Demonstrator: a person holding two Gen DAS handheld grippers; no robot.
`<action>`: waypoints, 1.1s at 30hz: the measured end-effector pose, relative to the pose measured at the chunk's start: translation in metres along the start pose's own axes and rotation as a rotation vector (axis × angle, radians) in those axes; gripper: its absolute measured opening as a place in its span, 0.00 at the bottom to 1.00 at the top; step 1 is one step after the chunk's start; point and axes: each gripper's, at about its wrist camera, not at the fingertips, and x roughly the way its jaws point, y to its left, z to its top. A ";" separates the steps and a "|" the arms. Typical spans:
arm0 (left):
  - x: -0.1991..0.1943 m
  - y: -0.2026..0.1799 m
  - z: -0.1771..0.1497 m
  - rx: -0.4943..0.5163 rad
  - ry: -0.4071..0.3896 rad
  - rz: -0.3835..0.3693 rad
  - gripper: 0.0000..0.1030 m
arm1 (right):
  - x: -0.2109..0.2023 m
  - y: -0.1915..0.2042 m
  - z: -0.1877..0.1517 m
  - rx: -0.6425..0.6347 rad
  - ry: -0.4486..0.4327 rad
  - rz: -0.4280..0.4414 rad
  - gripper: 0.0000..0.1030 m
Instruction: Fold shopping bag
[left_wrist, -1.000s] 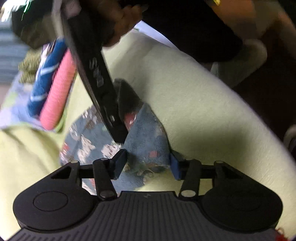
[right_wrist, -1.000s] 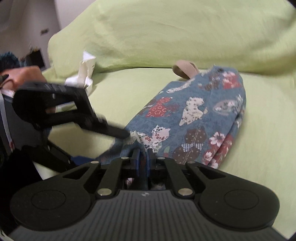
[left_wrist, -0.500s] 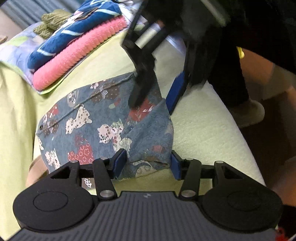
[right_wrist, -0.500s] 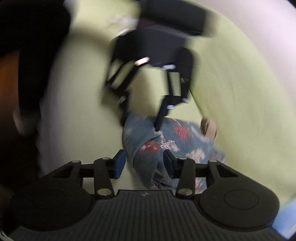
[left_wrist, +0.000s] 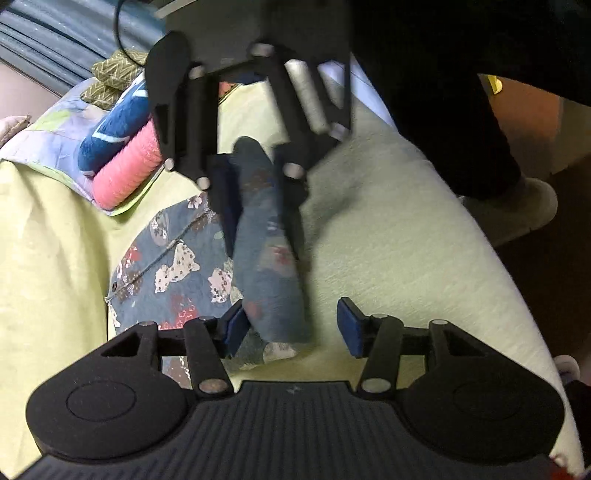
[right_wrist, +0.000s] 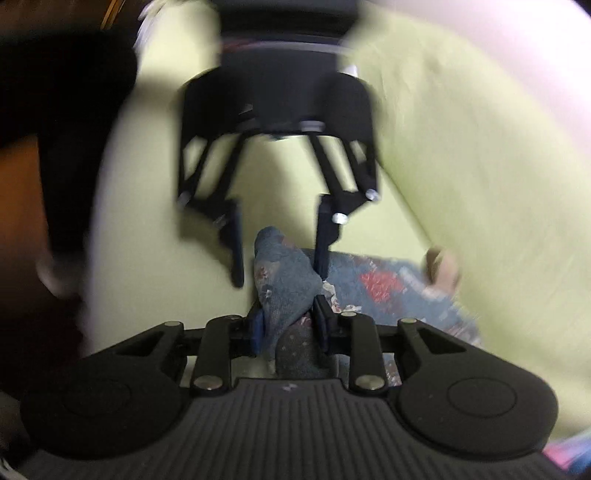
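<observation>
Right claw (right_wrist: 288, 328) clamped on a raised ridge of the shopping bag (left_wrist: 177, 273), reaching in opposite the left claw (left_wrist: 291, 328), whose blue pads stand apart around the ridge's near end. Half a second back, right claw gaped wide; now pinched tight. Bag flat on the green-covered cushion (left_wrist: 388, 240), lifted fold running claw to claw.

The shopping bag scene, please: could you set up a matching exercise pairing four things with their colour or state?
Things:
1. left tongs
2. right tongs
3. ribbed roll
4. couch cover

States or colours:
A. pale green
B. shut on the shopping bag
C. pink
D. open, with the bag's folded edge between the pads

Pairs: 1-D, 2-B, 3-C, 4-A
</observation>
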 end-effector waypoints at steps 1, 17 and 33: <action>0.002 0.005 0.003 -0.040 0.011 -0.020 0.50 | -0.001 -0.015 0.001 0.076 -0.002 0.043 0.23; 0.008 0.059 -0.030 -0.589 -0.068 -0.172 0.35 | -0.016 -0.004 -0.050 -0.200 -0.021 -0.134 0.49; 0.015 0.111 -0.060 -0.945 -0.003 -0.427 0.33 | 0.040 -0.149 -0.094 0.957 0.034 0.451 0.24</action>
